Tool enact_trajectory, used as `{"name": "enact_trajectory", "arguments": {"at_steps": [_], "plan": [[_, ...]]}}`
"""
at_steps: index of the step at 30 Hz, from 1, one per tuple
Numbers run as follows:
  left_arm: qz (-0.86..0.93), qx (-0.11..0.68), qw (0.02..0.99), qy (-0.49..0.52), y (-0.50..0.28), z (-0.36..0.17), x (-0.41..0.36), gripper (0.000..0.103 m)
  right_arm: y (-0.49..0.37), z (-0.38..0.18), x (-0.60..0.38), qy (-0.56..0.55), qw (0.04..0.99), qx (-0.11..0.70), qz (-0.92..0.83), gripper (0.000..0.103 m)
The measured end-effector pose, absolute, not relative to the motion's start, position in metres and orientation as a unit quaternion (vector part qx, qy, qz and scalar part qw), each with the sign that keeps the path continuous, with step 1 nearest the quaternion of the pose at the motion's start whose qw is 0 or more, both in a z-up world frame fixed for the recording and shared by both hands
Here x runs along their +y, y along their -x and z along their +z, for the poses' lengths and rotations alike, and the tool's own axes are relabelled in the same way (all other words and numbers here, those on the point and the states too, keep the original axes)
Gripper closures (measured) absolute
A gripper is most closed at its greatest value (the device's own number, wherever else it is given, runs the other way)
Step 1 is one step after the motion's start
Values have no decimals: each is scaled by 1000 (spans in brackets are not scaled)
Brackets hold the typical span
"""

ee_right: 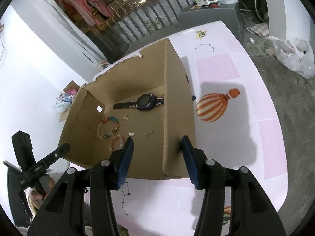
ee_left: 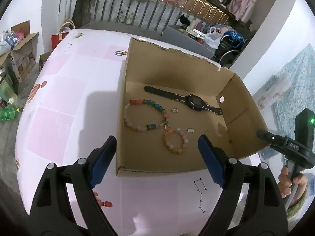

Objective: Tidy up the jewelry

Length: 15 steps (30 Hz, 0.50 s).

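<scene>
An open cardboard box (ee_left: 177,72) (ee_right: 173,102) stands on the pink table. Inside lie a black watch (ee_left: 195,102) (ee_right: 146,101), a multicoloured bead bracelet (ee_left: 145,115) (ee_right: 108,126), a smaller peach bead bracelet (ee_left: 175,140) (ee_right: 116,141) and a few tiny metal pieces (ee_left: 174,110) (ee_right: 150,133). My left gripper (ee_left: 157,147) is open and empty above the box's near edge. My right gripper (ee_right: 157,149) is open and empty above the box's near right corner. Each gripper shows at the edge of the other's view.
The pink table (ee_left: 65,106) (ee_right: 236,118) has balloon stickers (ee_right: 214,104). Cardboard boxes and bags (ee_left: 21,49) sit on the floor at the left. A railing (ee_left: 149,5) runs behind the table. A plastic bag (ee_right: 295,57) lies on the floor at the right.
</scene>
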<state>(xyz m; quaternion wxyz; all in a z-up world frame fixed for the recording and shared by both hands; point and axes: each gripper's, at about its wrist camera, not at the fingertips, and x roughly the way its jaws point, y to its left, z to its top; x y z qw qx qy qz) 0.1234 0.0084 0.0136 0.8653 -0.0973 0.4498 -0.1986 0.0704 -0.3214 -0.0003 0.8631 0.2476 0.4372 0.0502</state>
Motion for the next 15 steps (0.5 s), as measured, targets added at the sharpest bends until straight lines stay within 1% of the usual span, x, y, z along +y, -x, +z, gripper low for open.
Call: {"name": "enact_trajectory", "arguments": {"at_steps": [5, 8, 10, 11, 14, 15], "plan": [[-194, 428, 878, 96, -113, 15, 13, 23, -53, 2, -323, -258, 871, 414, 50, 53], [-167, 399, 898, 79, -99, 25, 14, 21, -33, 13, -322, -236, 892, 386, 17, 53], [-148, 374, 913, 63, -85, 35, 14, 20, -19, 21, -316, -212, 905, 368, -6, 44], [-140, 363, 919, 57, -79, 39, 15, 19, -10, 25, -311, -195, 914, 357, -18, 43], [-120, 330, 936, 31, -57, 53, 10, 15, 10, 34, -294, -150, 931, 329, -47, 32], [-116, 325, 938, 24, -53, 55, 8, 14, 14, 36, -289, -141, 935, 321, -55, 27]]}}
